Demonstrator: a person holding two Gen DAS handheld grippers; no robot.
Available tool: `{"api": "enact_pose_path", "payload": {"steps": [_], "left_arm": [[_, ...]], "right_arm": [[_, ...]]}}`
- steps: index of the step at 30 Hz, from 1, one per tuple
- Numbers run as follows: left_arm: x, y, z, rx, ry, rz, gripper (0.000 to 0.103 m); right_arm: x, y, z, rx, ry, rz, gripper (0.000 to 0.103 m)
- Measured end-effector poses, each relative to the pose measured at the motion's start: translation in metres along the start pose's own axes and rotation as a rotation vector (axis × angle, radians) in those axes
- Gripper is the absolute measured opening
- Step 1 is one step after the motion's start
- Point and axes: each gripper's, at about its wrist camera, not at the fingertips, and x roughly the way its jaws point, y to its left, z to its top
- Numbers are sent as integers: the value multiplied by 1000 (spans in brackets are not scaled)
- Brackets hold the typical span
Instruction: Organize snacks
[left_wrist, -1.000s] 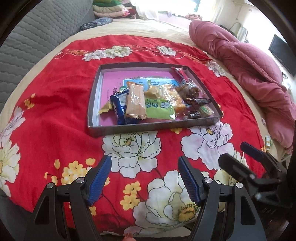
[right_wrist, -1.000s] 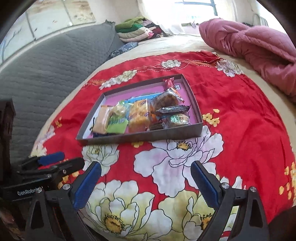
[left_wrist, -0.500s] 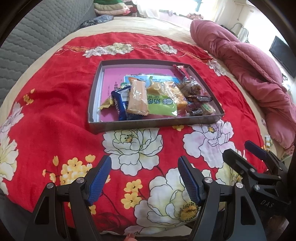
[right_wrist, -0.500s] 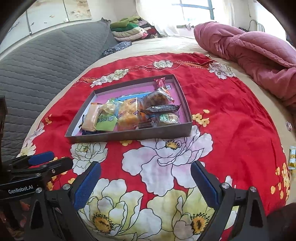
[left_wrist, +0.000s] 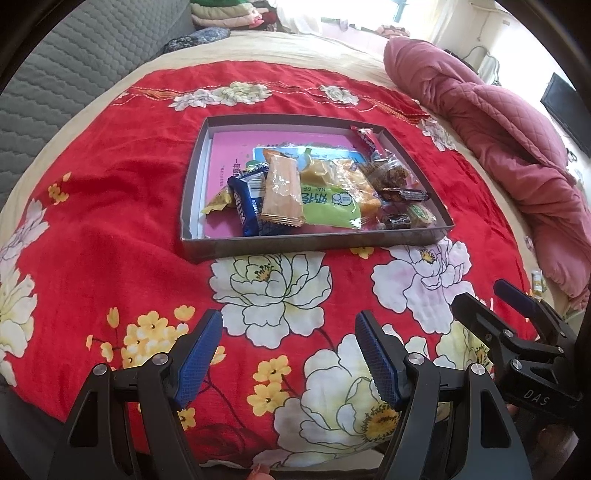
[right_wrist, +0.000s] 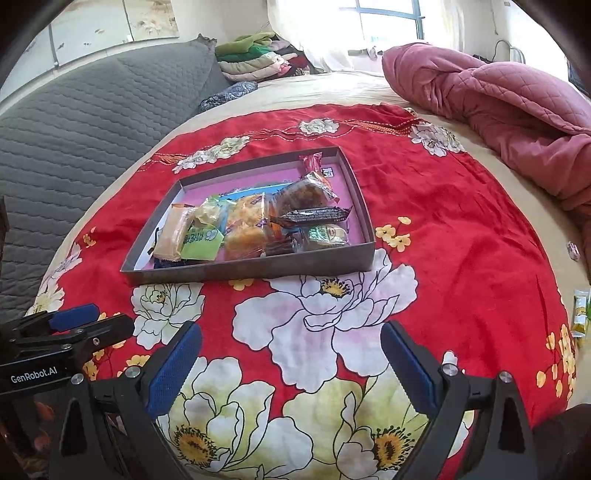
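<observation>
The left gripper (left_wrist: 288, 354) hangs with its blue-padded jaws apart and nothing between them, over the big white flowers of the red floral blanket (left_wrist: 110, 192). The right gripper (right_wrist: 291, 358) is just beside it, jaws likewise spread wide and empty (each one shows at the edge of the other's view). Nothing lies between either gripper and the shallow grey box (left_wrist: 314, 242), which sits further out on the blanket, well apart from both. The snacks (left_wrist: 317, 192) are heaped inside it, toward its near and right walls: a tan wafer packet (left_wrist: 282, 195) lying across a blue wrapper (left_wrist: 245, 205), a green packet (left_wrist: 330, 208), yellow cakes, and dark wrapped sweets at the right. To the right a rumpled pink quilt (left_wrist: 517, 147) lies on the bed; to the left, a grey quilted cover (right_wrist: 74, 122), with folded clothes (right_wrist: 255, 59) behind.
</observation>
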Motion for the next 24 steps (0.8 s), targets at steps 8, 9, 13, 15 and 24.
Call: {"api": "enact_pose_path", "payload": {"steps": [8,9,13,15,24], "left_arm": [[1,1,0,2,2,5,76],[1,1,0,2,1,5,76],[1,1,0,1,2,7,76],[1,1,0,1,2,9,76],[1,2,0,3,6,12,76]], "right_arm": [[0,0,0,-4,-2,0,98],[0,0,0,-2,-2,2,98],[0,0,0,0,-1,1,98],[0,0,0,-2,-2,1,98],[0,-1,0,-1,0,-2,98]]}}
